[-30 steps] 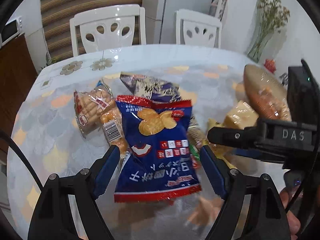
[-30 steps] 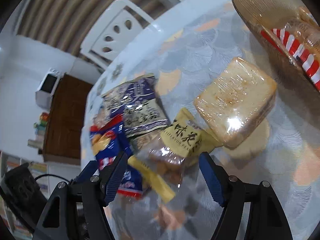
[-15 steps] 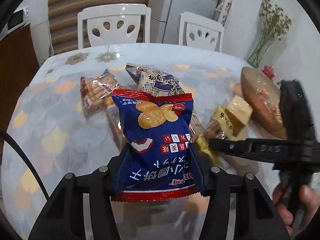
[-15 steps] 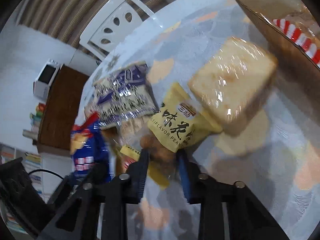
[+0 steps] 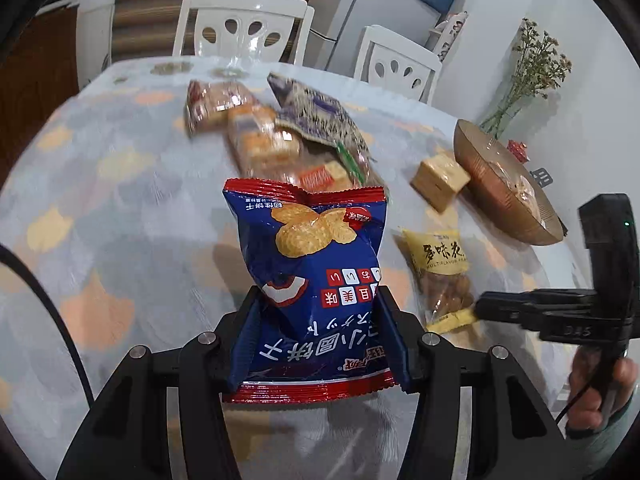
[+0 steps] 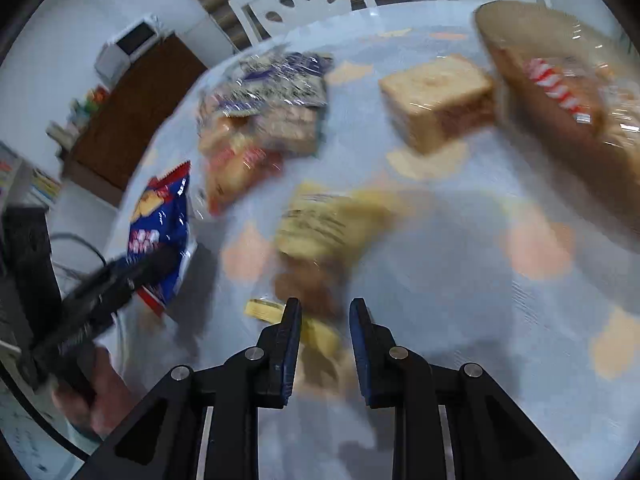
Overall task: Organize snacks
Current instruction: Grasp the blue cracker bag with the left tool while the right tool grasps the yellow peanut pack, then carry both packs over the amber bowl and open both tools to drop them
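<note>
left gripper (image 5: 320,332) was clamped on the blue cracker bag (image 5: 316,280), lifted off the table (image 5: 120,240). right gripper (image 6: 324,344) pinched the yellow peanut bag (image 6: 320,232). bowl (image 5: 500,184) had only approx. one snack; bread (image 6: 436,96) & other packs (image 5: 280,136) were left outside.

Upright blue cracker bag (image 5: 316,280), clamped

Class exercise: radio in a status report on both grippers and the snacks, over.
Left gripper jaws shut on blue cracker bag. Right gripper jaws shut on yellow peanut packet. Wooden bowl ahead; wrapped bread beside it.
</note>
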`<control>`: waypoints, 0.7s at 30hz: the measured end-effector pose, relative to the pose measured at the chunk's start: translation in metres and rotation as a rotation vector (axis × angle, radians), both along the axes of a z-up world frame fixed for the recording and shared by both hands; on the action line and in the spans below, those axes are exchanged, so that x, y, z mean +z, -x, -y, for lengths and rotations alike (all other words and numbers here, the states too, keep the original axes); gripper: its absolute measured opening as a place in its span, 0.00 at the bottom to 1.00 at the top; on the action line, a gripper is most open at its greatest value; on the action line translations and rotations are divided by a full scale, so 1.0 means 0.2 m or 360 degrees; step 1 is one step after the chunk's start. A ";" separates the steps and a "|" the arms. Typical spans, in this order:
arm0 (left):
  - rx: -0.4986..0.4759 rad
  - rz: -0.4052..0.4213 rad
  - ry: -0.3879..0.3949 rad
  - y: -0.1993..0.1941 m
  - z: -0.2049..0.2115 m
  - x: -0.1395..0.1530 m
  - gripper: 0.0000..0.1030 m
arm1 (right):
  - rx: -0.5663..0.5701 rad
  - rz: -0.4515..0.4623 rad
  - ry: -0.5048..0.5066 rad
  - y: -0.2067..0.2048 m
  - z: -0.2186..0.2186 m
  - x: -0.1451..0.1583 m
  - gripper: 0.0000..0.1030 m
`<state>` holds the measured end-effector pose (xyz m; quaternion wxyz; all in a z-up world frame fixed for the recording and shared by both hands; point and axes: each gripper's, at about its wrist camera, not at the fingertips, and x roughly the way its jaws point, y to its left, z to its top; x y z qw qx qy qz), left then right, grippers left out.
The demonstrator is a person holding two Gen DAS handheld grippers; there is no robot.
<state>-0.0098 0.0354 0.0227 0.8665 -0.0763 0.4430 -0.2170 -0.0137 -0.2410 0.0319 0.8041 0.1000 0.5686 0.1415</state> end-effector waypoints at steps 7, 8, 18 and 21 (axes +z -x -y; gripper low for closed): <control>0.0033 0.0114 -0.0047 0.03 0.02 -0.01 0.51 | -0.0140 0.0075 -0.0207 0.01 0.08 0.08 0.69; 0.0036 0.0120 -0.0063 0.03 0.02 0.00 0.50 | -0.0145 0.0088 -0.0222 0.00 0.04 0.08 0.69; 0.0068 0.0146 -0.0091 0.04 0.02 -0.01 0.51 | -0.0135 0.0299 0.0157 -0.11 -0.29 -0.05 0.69; 0.0084 0.0136 -0.0068 0.04 0.01 -0.01 0.51 | -0.0136 0.0348 0.0204 -0.10 -0.30 -0.07 0.67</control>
